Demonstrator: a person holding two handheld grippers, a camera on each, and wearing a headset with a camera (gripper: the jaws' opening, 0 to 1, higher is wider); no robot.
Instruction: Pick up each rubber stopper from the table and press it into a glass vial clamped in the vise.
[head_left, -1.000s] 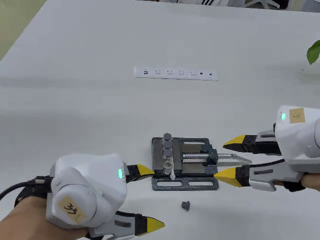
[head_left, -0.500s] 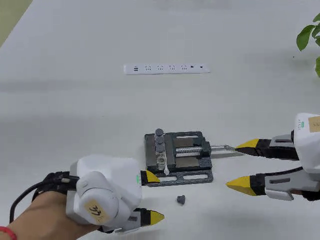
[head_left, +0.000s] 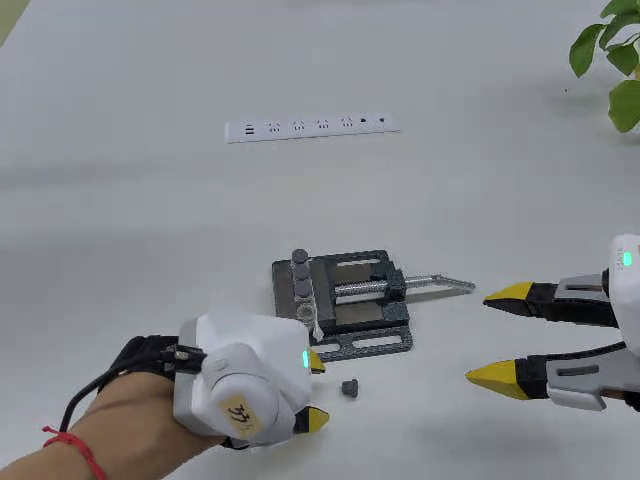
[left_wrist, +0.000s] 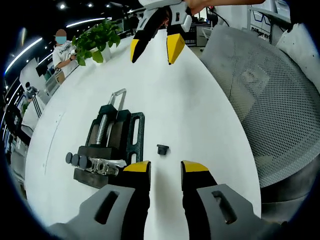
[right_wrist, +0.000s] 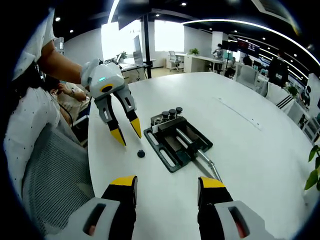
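Note:
A small black vise (head_left: 352, 312) stands mid-table with a row of glass vials (head_left: 300, 285) clamped at its left end. Three carry dark stoppers; the nearest vial (head_left: 307, 312) looks unstoppered. One loose grey rubber stopper (head_left: 349, 388) lies on the table in front of the vise. My left gripper (head_left: 317, 392) is open and empty, its tips just left of that stopper (left_wrist: 162, 149), which lies a short way ahead of the left gripper (left_wrist: 166, 167). My right gripper (head_left: 482, 337) hangs open and empty to the right of the vise (right_wrist: 175, 137).
A white power strip (head_left: 312, 126) lies at the back of the table. A potted plant (head_left: 610, 50) stands at the far right. The vise's screw handle (head_left: 440, 283) sticks out toward the right gripper. A mesh chair (left_wrist: 255, 90) stands beside the table's edge.
The head camera has shifted. My left gripper has come closer to the loose stopper, and its tips sit nearer together. The right gripper has drawn back to the right, away from the vise handle.

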